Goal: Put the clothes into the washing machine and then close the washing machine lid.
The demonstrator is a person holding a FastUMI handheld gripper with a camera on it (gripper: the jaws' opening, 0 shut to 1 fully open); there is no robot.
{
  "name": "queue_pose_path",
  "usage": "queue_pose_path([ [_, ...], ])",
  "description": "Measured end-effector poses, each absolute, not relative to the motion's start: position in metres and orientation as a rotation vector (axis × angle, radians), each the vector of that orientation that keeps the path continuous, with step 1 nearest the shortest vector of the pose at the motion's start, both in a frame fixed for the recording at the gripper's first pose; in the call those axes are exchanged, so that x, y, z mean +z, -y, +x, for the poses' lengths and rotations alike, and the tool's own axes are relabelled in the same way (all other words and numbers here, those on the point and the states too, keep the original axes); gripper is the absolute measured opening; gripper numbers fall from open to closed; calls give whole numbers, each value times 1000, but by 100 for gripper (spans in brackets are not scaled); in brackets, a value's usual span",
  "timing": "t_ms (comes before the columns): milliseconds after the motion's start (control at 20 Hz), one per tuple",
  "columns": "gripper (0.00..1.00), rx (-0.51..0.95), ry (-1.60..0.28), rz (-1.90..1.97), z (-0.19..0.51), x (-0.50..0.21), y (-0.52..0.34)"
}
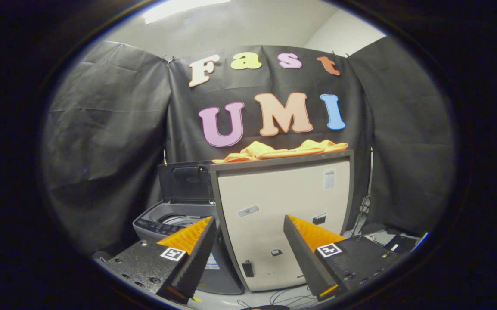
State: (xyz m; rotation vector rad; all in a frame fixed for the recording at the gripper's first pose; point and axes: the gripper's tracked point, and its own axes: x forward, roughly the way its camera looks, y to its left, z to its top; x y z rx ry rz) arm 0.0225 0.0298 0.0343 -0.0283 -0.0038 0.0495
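Two fingers of the gripper [248,241] are standing wide apart with nothing between them, so no grasp is under way. They are pointing at the face of a pale cabinet [283,215] just ahead, which is sitting higher than the gripper.

On top of that cabinet, well beyond and above the fingertips, the clothes [281,151] are lying in a loose orange heap. The heap is spreading along the top edge, probably left there so it can be lifted straight off and carried sideways.

Ahead and to the left of the fingers, just beside the cabinet, the washer [175,224] is sitting lower. Its lid [187,181] is standing upright at the back, leaving the drum open to receive the load. The drum's inside is hard to make out from here; it looks empty, though I cannot be sure.

As I judge it, the task is only beginning: the clothes are not yet picked up and the lid is still open. The open fingers are suiting an approach, and the gripper needs to rise toward the heap before closing on a fold.
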Motion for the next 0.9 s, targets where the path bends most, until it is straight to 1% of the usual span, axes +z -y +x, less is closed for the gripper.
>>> queue_pose_path([
  [300, 95, 59, 45, -85, 48, 76, -43],
  [550, 95, 37, 48, -78, 77, 100, -38],
  [700, 95, 32, 56, -93, 106, 133, -32],
  [900, 96, 11, 8, -152, 160, 158, -21],
])
